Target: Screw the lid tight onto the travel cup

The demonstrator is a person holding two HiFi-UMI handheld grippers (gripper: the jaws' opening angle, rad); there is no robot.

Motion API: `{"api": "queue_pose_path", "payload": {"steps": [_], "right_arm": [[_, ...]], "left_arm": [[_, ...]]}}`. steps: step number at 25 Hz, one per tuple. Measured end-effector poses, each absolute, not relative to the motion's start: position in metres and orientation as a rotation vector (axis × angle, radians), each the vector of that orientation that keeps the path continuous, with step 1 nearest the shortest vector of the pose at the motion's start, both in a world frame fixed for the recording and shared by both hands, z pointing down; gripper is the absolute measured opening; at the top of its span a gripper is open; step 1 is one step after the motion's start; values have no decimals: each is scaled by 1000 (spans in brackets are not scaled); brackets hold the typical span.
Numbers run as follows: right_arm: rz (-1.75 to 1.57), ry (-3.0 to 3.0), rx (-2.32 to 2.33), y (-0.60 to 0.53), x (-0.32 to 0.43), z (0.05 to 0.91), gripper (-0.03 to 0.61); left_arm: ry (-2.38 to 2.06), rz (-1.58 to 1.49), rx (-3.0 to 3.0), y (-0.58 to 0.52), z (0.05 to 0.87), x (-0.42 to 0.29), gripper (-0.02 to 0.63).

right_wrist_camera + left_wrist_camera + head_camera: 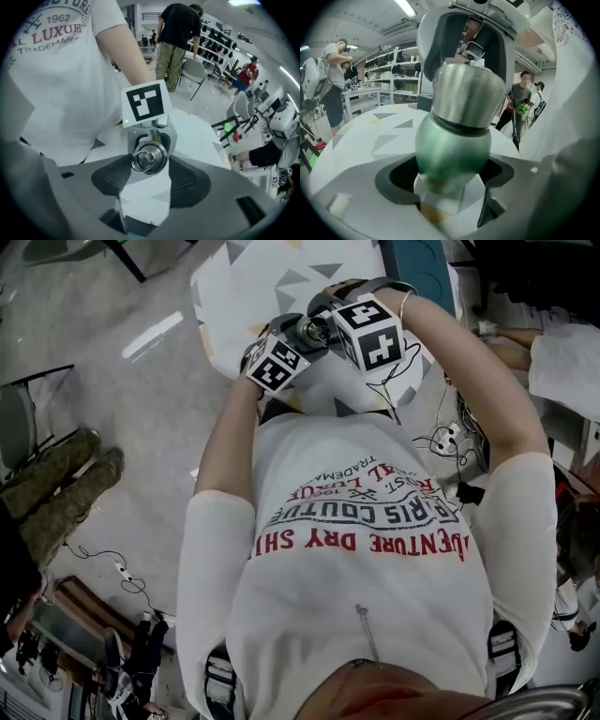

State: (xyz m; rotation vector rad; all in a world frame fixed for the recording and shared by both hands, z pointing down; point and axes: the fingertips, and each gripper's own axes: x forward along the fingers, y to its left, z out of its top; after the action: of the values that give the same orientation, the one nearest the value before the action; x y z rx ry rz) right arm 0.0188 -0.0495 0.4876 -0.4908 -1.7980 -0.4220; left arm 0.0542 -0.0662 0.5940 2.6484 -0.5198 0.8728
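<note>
The travel cup (452,150) has a green body and a steel lid (468,93). My left gripper (450,183) is shut on the green body and holds the cup tilted above the table. My right gripper (149,164) points down over the lid (149,157), whose top carries a steel ring. Its ribbed pads (187,180) stand close on either side of the lid, and I see no firm press. In the head view both grippers meet at the top, the left one (295,345) beside the right one (323,331), with the lid (314,331) between their marker cubes.
A white table (253,277) with grey and yellow triangles lies below the cup. A teal box (422,263) sits at its far right. Cables (450,442) hang at the right. Someone's legs (66,484) stand to the left. Shelves, chairs and other people fill the background.
</note>
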Motion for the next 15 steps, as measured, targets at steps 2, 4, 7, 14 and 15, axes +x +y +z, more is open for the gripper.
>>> {"api": "queue_pose_path", "payload": {"steps": [2, 4, 7, 14, 15], "right_arm": [[-412, -1795, -514, -48, 19, 489, 247], [-382, -1810, -504, -50, 18, 489, 244], [-305, -1854, -434, -52, 15, 490, 244], [-122, -1926, -94, -54, 13, 489, 244], [-80, -1940, -35, -56, 13, 489, 244]], "left_arm": [[-515, 873, 2648, -67, 595, 55, 394], [-511, 871, 2646, -68, 596, 54, 396], [-507, 871, 2646, -68, 597, 53, 396], [-490, 896, 2631, -65, 600, 52, 396], [-489, 894, 2630, -66, 600, 52, 396]]}}
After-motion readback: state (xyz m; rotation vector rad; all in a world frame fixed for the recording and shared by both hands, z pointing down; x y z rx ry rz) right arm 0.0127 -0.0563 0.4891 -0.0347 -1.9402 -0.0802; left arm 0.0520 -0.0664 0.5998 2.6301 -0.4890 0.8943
